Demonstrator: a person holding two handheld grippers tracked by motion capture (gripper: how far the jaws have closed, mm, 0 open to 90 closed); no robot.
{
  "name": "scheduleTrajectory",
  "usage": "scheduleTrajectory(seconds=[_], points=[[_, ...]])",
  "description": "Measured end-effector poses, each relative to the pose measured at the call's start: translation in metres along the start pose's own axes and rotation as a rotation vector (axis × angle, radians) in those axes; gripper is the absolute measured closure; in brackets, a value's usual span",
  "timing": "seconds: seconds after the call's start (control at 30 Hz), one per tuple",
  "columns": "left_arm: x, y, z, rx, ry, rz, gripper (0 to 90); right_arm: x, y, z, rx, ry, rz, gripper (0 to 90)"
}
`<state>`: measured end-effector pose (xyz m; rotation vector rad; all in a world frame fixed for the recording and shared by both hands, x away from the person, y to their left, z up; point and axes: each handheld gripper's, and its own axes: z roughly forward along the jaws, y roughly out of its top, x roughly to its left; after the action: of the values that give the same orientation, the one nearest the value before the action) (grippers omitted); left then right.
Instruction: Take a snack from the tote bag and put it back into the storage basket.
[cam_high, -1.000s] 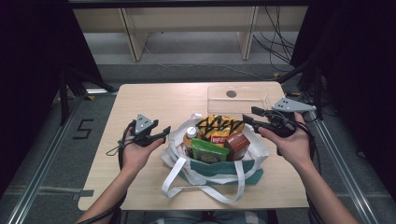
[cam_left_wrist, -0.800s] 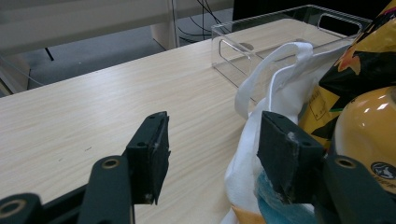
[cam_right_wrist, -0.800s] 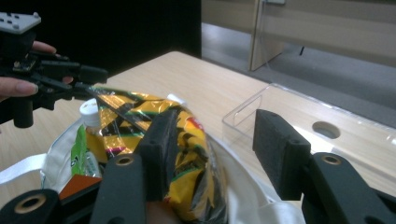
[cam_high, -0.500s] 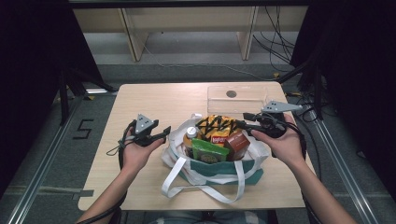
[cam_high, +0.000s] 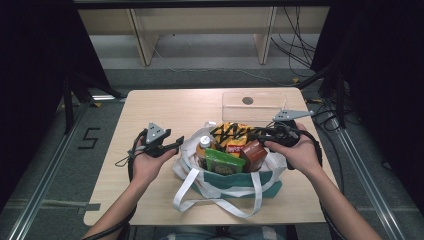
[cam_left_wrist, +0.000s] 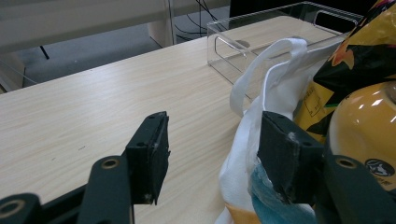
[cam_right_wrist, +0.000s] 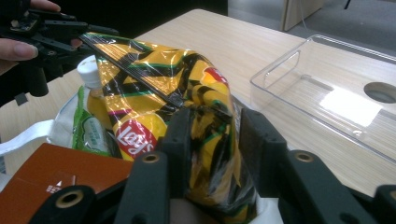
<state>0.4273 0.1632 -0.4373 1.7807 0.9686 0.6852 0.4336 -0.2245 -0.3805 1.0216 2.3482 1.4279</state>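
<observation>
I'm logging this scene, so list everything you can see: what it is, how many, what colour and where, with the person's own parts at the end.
tote bag: 1, white and teal, near middle of table, full of groceries
chip bag: 1, yellow and black, at the bag's far side, between the right gripper's jaws
bottle: 1, white cap, orange contents, at the bag's left side
green packet: 1, front of the bag
brown box: 1, in the bag, right of the green packet
clear bin: 1, transparent, far right of table, empty
table: 1, light wood
left gripper: 1, black, jaws open beside the bag's left rim
right gripper: 1, black, jaws have just been closing around the chip bag
hands: 2, one on each gripper
</observation>
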Motion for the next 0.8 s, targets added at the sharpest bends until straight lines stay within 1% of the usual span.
scheduleTrajectory(seconds=[0.07,0.1,0.13,0.17,0.2,0.23,0.27,0.3,0.33,0.37,0.4,0.43,0.47,0.5,0.53,0.57,0.63,0.67,0.7,0.73,0.77,0.8], points=[[0.0002,-0.0001,0.0001,0.001,0.0,0.0,42.4,-0.0002,-0.0001,0.0007,0.002,0.011,-0.005,67.7],[0.0004,-0.0002,0.0002,0.003,0.001,0.001,42.4,-0.0013,0.0001,0.0013,0.002,0.012,-0.018,68.0],[0.0008,-0.0004,0.0008,-0.001,-0.003,0.004,42.4,-0.0022,0.0006,0.001,-0.002,0.003,-0.042,68.7],[0.0005,-0.0004,0.0003,0.005,0.003,0.003,42.3,-0.0021,0.0009,0.0011,0.001,0.003,-0.047,69.2],[0.0008,-0.0004,0.0005,0.004,0.002,0.005,42.4,0.0007,0.0007,0.0021,0.004,0.023,-0.007,69.9],[0.0009,-0.0005,0.0005,0.004,0.002,0.004,42.4,0.0006,0.0007,0.0027,0.007,0.022,-0.015,71.0],[0.0009,-0.0005,0.0005,0.004,0.003,0.004,42.4,-0.0005,0.0019,0.0019,0.018,0.014,-0.034,73.1],[0.0008,-0.0005,0.0005,0.005,0.003,0.003,42.3,-0.0018,0.0024,0.0022,0.016,0.009,-0.054,75.0],[0.0008,-0.0006,0.0007,0.004,0.003,0.004,42.4,0.0003,0.0027,0.002,0.031,0.02,-0.021,76.5],[0.0007,-0.0007,0.0007,0.006,0.003,0.003,42.3,0.0,0.0025,0.0033,0.037,0.025,-0.034,78.5],[0.0006,-0.0008,0.0008,0.005,0.002,0.003,42.3,0.0004,0.0023,0.004,0.039,0.027,-0.028,80.7],[0.0006,-0.0008,0.0007,0.005,0.001,0.004,42.3,0.0011,0.0016,0.0061,0.025,0.019,-0.024,82.1],[0.0005,-0.0008,0.0007,0.005,0.002,0.004,42.3,-0.0006,0.0019,0.0064,0.029,0.016,-0.051,84.6],[0.0007,-0.0007,0.0006,0.004,0.002,0.004,42.3,-0.0004,0.0019,0.0066,0.04,0.029,-0.044,85.6],[0.0008,-0.0006,0.0005,0.004,0.002,0.005,42.3,-0.001,0.0026,0.0054,0.045,0.018,-0.066,86.5],[0.0008,-0.0006,0.0005,0.004,0.003,0.004,42.3,0.0001,0.0027,0.0051,0.055,0.018,-0.064,87.1],[0.0008,-0.0005,0.0005,0.005,0.003,0.005,42.3,0.0006,0.0027,0.0049,0.057,0.017,-0.071,88.8],[0.0007,-0.0006,0.0006,0.005,0.002,0.005,42.3,0.0009,0.002,0.0062,0.034,-0.001,-0.081,89.5],[0.0007,-0.0007,0.0006,0.005,0.002,0.005,42.3,0.0031,0.0014,0.0061,0.044,0.008,-0.053,90.0],[0.0006,-0.0008,0.0007,0.005,0.002,0.004,42.3,0.0028,0.0017,0.006,0.049,0.01,-0.056,90.0],[0.0006,-0.0007,0.0006,0.005,0.002,0.005,42.3,0.0016,0.0024,0.0063,0.047,0.009,-0.078,90.0],[0.0009,-0.0005,0.0006,0.005,0.002,0.009,42.3,0.0021,0.0026,0.0061,0.05,0.006,-0.077,90.0]])
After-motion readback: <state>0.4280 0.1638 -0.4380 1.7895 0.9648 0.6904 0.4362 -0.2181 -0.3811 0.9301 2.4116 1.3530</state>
